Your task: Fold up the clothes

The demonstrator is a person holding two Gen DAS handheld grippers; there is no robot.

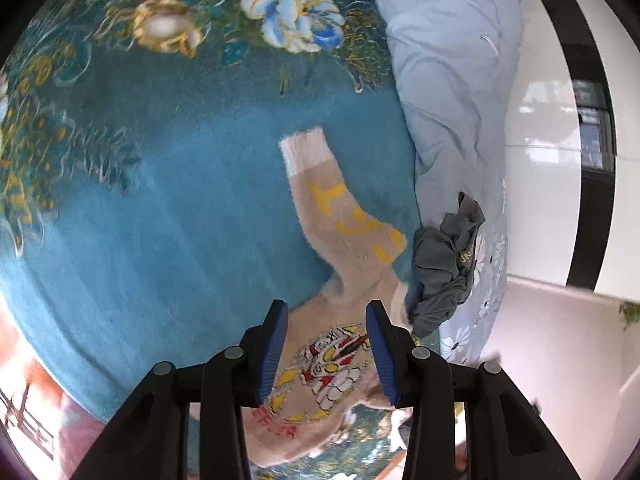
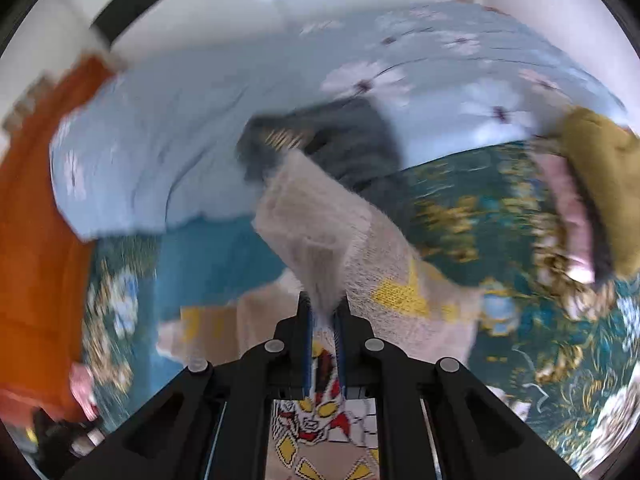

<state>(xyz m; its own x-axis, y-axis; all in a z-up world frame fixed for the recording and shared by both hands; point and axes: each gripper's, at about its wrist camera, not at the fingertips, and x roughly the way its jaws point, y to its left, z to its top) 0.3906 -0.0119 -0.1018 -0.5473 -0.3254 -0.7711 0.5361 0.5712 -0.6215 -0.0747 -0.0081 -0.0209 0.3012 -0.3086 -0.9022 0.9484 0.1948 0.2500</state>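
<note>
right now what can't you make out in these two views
- Left wrist view: the lower hem of the fuzzy beige knit sweater is hidden behind the left gripper and its blue-padded fingers.
- Left wrist view: the crumpled dark grey garment has gold lettering too small to read.
- Right wrist view: motion blur smears the blue floral quilt.

Fuzzy knitted sweater (image 1: pixel 352 240), plush velvety blanket (image 1: pixel 160 208), smooth cotton quilt (image 1: pixel 448 80)
</note>
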